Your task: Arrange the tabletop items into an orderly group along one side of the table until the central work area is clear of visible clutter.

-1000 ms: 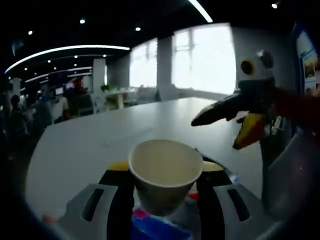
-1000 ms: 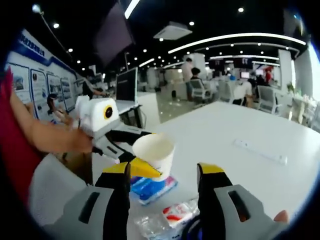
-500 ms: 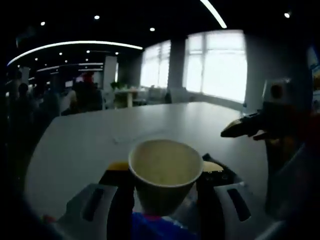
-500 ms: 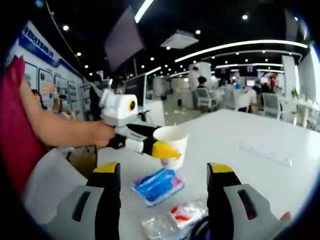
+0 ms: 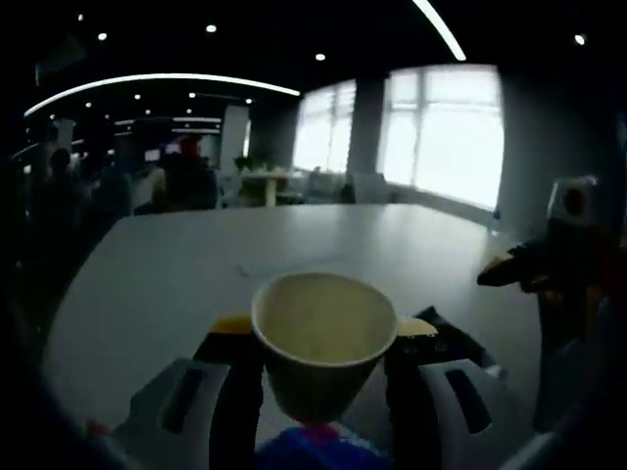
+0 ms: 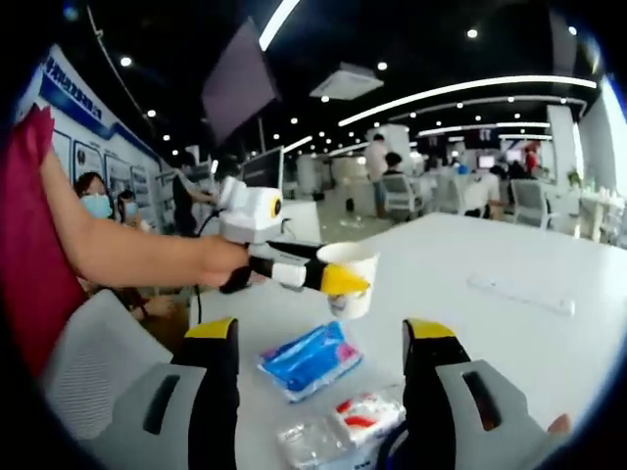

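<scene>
A white paper cup (image 5: 323, 377) sits upright between the yellow-tipped jaws of my left gripper (image 5: 323, 328), which is shut on it above the table. From the right gripper view, that left gripper (image 6: 343, 284) holds the cup (image 6: 353, 302) in the air over the white table (image 6: 490, 343), with a person's bare arm (image 6: 127, 259) behind it. My right gripper (image 6: 323, 333) is open and holds nothing. Under it lie a blue packet (image 6: 309, 357) and a clear packet with red print (image 6: 338, 426). The right gripper (image 5: 519, 274) also shows at the right edge of the left gripper view.
A thin white strip (image 6: 519, 294) lies flat farther out on the table. The tabletop (image 5: 196, 274) stretches wide and bare beyond the cup. Office desks, chairs and people fill the background. A grey chair back (image 6: 88, 362) stands at the table's near left.
The left gripper has carried the cup up and to the right over the packets. In the left gripper view the right gripper has slid toward the right edge.
</scene>
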The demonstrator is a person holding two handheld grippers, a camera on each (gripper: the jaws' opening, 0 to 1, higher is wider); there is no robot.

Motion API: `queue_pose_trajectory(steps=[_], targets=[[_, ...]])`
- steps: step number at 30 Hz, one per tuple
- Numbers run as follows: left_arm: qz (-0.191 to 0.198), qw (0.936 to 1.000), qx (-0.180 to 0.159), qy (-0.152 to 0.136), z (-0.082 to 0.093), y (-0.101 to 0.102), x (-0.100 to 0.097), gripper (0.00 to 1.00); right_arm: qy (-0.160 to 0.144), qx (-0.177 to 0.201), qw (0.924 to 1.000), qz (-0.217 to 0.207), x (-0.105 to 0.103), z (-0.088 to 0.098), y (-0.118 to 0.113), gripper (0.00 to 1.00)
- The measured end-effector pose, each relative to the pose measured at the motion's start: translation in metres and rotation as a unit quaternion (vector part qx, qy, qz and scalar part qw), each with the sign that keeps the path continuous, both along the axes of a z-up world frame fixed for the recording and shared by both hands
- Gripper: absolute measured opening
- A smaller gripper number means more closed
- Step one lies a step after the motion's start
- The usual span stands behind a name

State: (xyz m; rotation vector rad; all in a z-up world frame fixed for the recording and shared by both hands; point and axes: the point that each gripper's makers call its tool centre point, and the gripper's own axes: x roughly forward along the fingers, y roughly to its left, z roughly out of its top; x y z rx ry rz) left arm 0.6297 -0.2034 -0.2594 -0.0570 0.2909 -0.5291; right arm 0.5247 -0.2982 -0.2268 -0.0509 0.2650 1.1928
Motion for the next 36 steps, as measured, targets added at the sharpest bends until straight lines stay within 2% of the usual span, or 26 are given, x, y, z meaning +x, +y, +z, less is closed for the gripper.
queue_pose_trajectory(steps=[21,36], targets=[[0.034,0.9992,-0.003,0.022,-0.037,0.018,0.033,0.46,0.022,0.001,0.9997,-0.01,0.005,-0.016,-0.006,0.65],[0.059,0.9979,-0.009,0.023,-0.064,0.026,0.053,0.46,0.037,0.001,0.9991,-0.018,0.011,-0.025,-0.011,0.62]])
